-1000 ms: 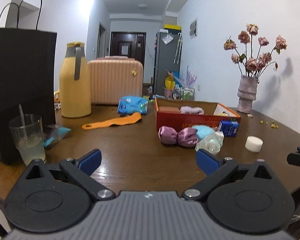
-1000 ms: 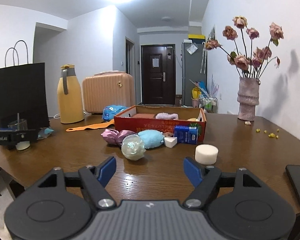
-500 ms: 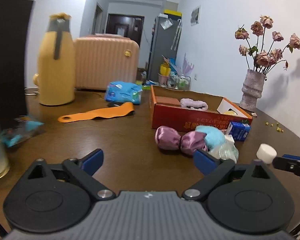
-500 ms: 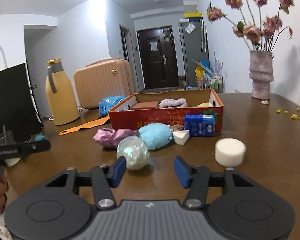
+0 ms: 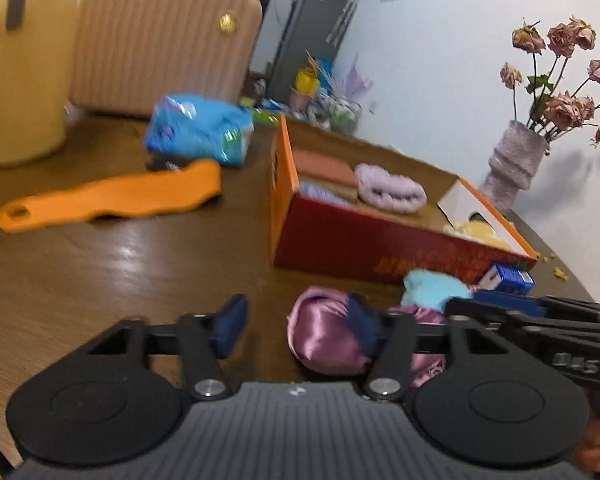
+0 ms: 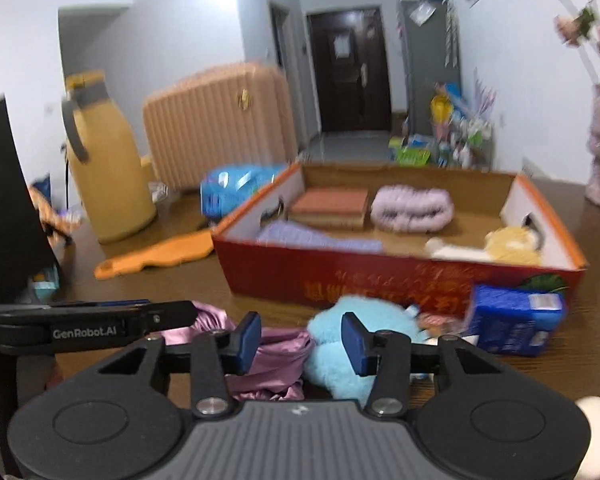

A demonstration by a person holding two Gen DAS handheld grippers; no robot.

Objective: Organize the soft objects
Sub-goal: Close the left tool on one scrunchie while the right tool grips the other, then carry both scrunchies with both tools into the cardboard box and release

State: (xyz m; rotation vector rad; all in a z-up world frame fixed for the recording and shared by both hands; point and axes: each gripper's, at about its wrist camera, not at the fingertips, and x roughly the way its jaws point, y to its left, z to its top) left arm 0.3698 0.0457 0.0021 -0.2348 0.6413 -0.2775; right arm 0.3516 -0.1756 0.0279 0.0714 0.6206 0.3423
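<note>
Left gripper (image 5: 296,326) is sitting low over the brown wooden table (image 5: 100,272), jaws spread wide, gripping nothing; its right finger is overlapping the shiny purple satin scrunchie (image 5: 324,340). Right gripper (image 6: 300,340) is hovering with jaws partly apart, empty, straddling the seam between that scrunchie (image 6: 276,356) and the fluffy light-blue plush ball (image 6: 352,328). Both soft items are lying just in front of the red open cardboard box (image 6: 380,280).
</note>
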